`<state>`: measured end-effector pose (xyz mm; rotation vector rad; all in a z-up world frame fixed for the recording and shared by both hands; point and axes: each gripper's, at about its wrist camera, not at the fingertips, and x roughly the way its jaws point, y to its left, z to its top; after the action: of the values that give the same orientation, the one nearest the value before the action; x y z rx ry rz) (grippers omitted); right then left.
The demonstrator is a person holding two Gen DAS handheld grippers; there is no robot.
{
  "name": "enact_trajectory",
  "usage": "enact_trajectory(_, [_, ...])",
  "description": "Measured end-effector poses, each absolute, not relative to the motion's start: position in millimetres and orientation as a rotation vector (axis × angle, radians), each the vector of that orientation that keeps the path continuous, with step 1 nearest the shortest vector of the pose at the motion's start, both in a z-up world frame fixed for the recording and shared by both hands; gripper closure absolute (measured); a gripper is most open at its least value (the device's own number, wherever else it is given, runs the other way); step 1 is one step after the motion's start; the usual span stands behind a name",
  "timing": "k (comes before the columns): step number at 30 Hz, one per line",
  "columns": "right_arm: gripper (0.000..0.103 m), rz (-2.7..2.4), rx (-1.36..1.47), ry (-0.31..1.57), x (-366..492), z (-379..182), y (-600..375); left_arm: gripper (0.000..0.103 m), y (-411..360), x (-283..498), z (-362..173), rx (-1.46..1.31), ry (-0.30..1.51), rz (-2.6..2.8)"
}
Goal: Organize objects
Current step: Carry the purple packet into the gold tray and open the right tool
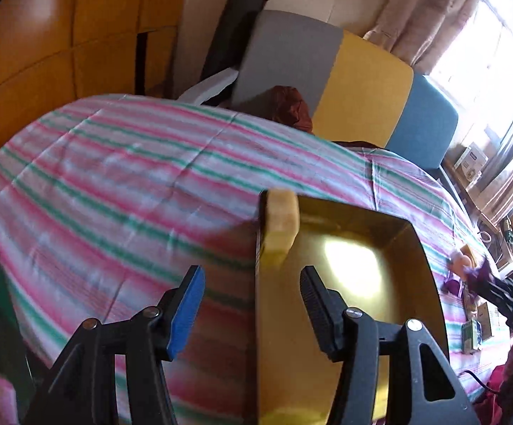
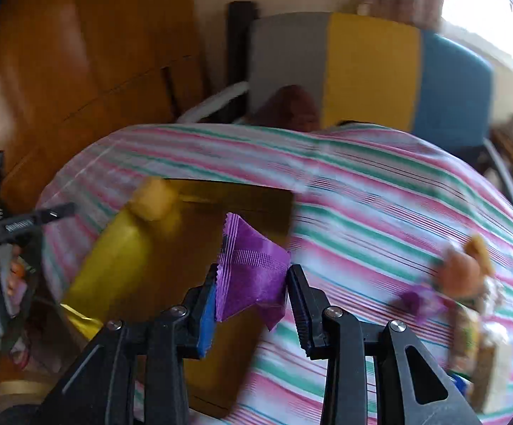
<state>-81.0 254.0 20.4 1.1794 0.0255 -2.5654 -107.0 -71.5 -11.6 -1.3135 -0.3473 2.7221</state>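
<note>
1. Your right gripper (image 2: pixel 251 304) holds a purple packet (image 2: pixel 251 269) between narrow jaws, low centre of the right wrist view, at the near right edge of the gold box (image 2: pixel 114 265).
2. Your left gripper (image 1: pixel 253 304) has its jaws wide with nothing in them; a yellow sponge-like block (image 1: pixel 281 228) leans on the box's far left corner.
3. The packet is thin and crinkly, so it could slip if your grip loosens.
4. The pictures are blurred; letting go now could drop the packet onto the striped cloth (image 2: pixel 380 205) beside the box.
5. More items (image 2: pixel 465 265) lie at the right edge, near enough to be knocked.
</note>
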Motion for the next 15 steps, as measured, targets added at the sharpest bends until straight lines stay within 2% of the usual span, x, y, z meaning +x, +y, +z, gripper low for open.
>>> enact_trajectory(7, [0.066, -2.352, 1.321, 0.13, -136, -20, 128, 0.046, -91, -74, -25, -1.316, -0.399, 2.708])
enact_trajectory(15, [0.066, -2.316, 1.454, 0.191, -171, -58, 78, 0.046, -104, -54, -32, -1.301, -0.386, 2.754])
